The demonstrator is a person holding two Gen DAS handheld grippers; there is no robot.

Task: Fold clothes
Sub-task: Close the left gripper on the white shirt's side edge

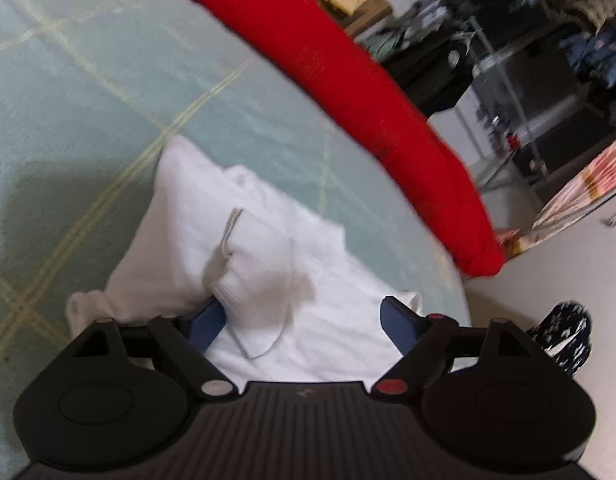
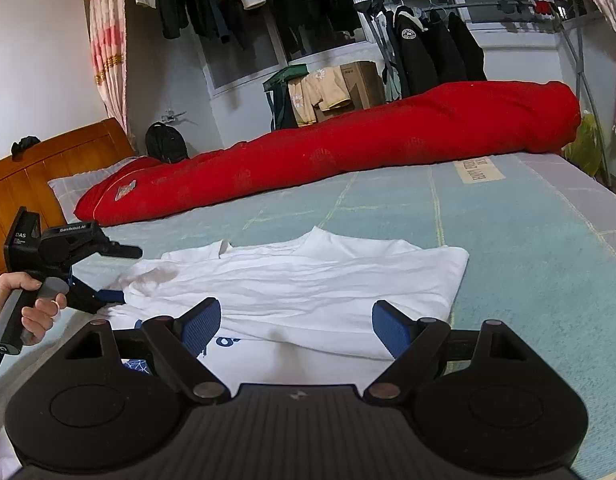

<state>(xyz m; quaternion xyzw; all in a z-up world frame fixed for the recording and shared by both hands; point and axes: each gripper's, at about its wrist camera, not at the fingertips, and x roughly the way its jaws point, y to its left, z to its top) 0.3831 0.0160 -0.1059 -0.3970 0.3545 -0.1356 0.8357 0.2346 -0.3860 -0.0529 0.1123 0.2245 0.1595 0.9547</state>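
Lying partly folded, creased: white shirt on bed | both hand-held grippers: jaws apart, gripping nothing

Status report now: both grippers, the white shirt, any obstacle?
Left gripper open, at shirt edge, nothing pinched. Right gripper open above near hem. White shirt partly folded on bed. Red quilt roll behind, not in the way.

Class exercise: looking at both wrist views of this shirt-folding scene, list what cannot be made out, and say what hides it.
- White shirt's blue print: right wrist view, mostly covered by the right gripper.
- Shirt's near hem: both views, hidden under gripper bodies.
- Shelf clutter: left wrist view, motion-blurred.
- Label on the mattress: right wrist view, too small to read.
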